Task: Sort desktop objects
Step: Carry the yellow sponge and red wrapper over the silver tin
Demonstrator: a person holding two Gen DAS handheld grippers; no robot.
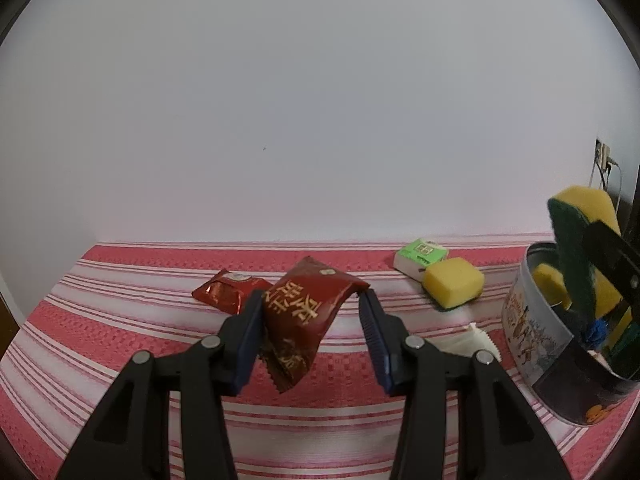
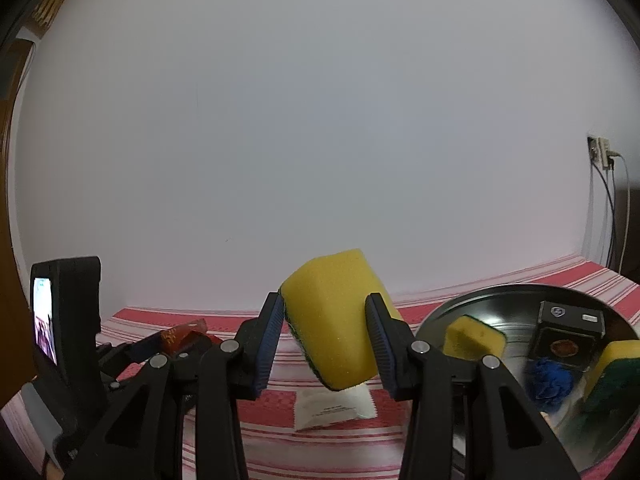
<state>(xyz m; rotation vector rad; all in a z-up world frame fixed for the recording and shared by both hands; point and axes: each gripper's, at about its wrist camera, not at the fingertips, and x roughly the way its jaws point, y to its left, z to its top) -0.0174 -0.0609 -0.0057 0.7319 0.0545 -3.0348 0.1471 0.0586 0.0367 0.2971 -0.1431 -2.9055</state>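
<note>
My left gripper [image 1: 314, 316] is shut on a dark red snack packet [image 1: 306, 312] with gold characters, held above the striped cloth. A second red packet [image 1: 228, 292] lies behind it. My right gripper [image 2: 326, 330] is shut on a yellow sponge with a green scouring side [image 2: 336, 320], held up next to a round metal tin [image 2: 496, 304]. The tin holds other sponges [image 2: 474, 338], a black box [image 2: 568, 330] and a blue ball [image 2: 550, 378]. In the left wrist view the held sponge [image 1: 580, 232] hangs over the tin [image 1: 532, 332].
A yellow sponge [image 1: 454, 282] and a green-and-white box [image 1: 420, 258] lie at the back of the red-and-white striped cloth [image 1: 120, 312]. A white sachet [image 2: 334, 406] lies on the cloth under my right gripper. A white wall stands behind.
</note>
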